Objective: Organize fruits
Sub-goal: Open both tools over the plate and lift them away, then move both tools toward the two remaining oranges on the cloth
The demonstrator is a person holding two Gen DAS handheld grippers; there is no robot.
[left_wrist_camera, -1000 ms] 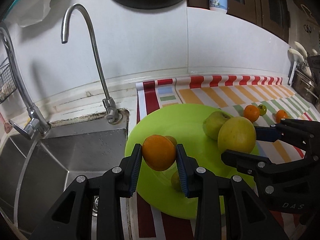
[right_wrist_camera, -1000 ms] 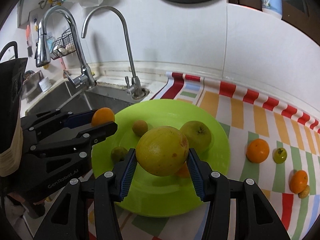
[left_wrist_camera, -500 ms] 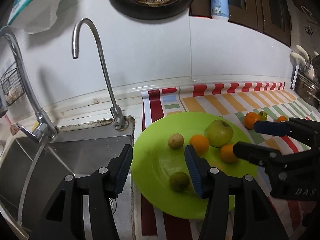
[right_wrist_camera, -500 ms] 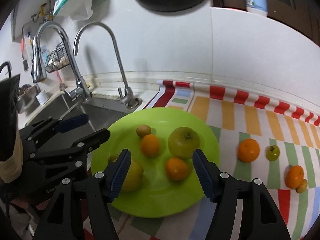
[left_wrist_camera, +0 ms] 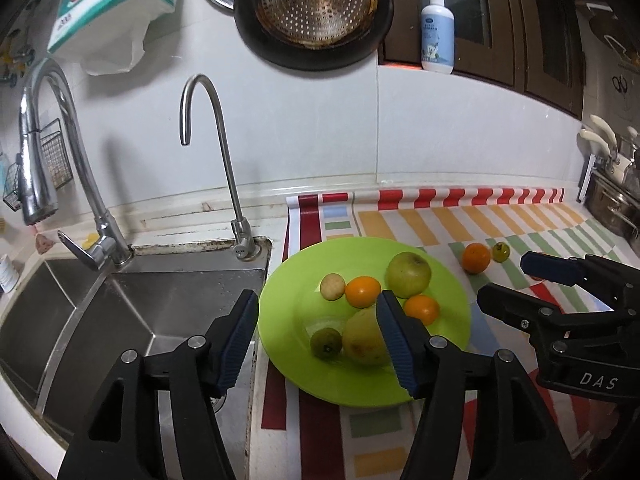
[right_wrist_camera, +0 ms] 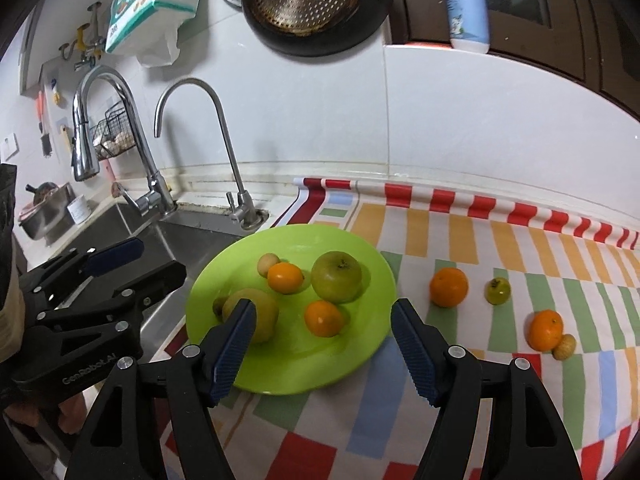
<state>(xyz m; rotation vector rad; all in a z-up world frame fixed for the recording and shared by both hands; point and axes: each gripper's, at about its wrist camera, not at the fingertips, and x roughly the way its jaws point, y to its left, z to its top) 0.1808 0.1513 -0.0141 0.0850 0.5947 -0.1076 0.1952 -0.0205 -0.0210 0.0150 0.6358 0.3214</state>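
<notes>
A lime-green plate (left_wrist_camera: 288, 320) (right_wrist_camera: 360, 256) lies on the striped mat beside the sink. On it rest a green apple (left_wrist_camera: 408, 274) (right_wrist_camera: 337, 276), two oranges (left_wrist_camera: 362, 291) (left_wrist_camera: 422, 309), a big yellow fruit (left_wrist_camera: 362, 342) (right_wrist_camera: 256, 316) and two small fruits (left_wrist_camera: 332, 286) (left_wrist_camera: 326, 343). My left gripper (left_wrist_camera: 316, 300) hovers over the plate's near left side, jaws opening, nothing gripped. My right gripper (right_wrist_camera: 323, 306) hangs above the plate's near edge, jaws opening too, and is empty. On the mat to the right lie an orange (right_wrist_camera: 448, 287), a small green fruit (right_wrist_camera: 498, 291), another orange (right_wrist_camera: 545, 330) and a tan fruit (right_wrist_camera: 564, 347).
A steel sink (left_wrist_camera: 120, 312) with two faucets (left_wrist_camera: 224, 160) (left_wrist_camera: 60, 140) lies directly left of the plate. The striped mat (right_wrist_camera: 480, 240) runs to the right, up to steel pots (left_wrist_camera: 612, 204). A pan and a soap bottle (left_wrist_camera: 437, 28) sit high on the wall.
The left gripper let go of its orange and the right gripper let go of the big yellow fruit; both now lie on the plate. Both grippers opened and pulled back and up.
</notes>
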